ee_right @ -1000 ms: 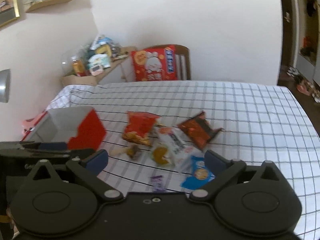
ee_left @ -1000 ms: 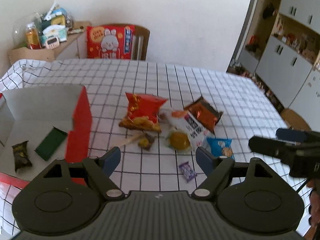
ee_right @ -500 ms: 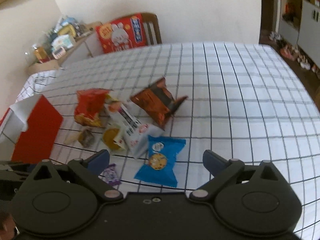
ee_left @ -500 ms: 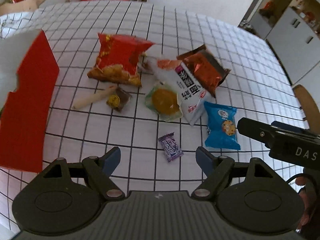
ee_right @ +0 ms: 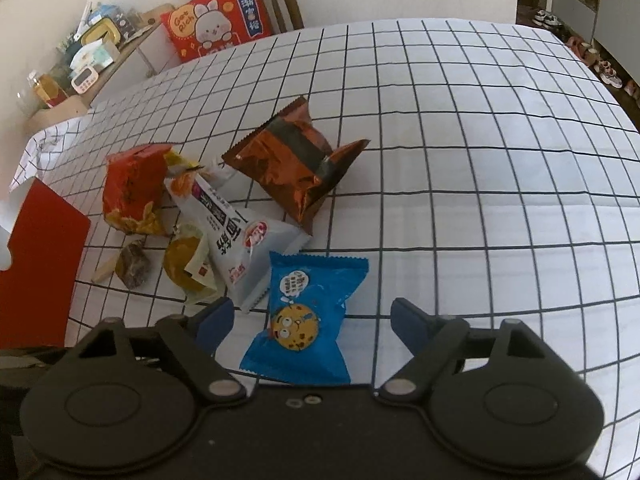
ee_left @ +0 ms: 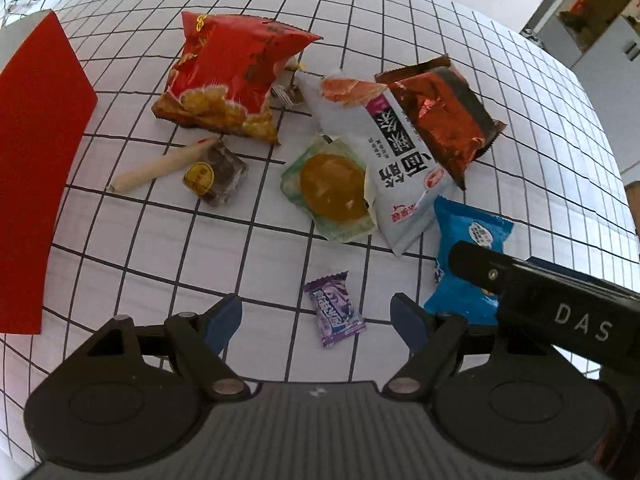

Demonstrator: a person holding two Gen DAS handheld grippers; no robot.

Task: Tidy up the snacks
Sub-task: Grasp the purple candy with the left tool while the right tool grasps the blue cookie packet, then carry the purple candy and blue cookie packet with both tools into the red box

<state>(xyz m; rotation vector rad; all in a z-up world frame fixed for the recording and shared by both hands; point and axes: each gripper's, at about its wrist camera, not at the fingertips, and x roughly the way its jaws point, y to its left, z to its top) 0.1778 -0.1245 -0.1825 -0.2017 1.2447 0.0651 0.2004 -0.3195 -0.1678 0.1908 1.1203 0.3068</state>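
Purple foil candy (ee_left: 334,309) lies on the checked surface (ee_left: 160,248) between your left tool (ee_left: 316,318)'s fingers, apart, no contact. Right tool (ee_right: 308,320) is closing w/ blue cookie packet (ee_right: 306,312) between fingers, untouched, towards the near edge by the snack pile.

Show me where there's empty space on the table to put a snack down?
The checked cloth is bare right of the brown packet and blue cookie packet. A smaller bare strip lies between the red box and purple candy. The middle pile around the white packet is crowded.
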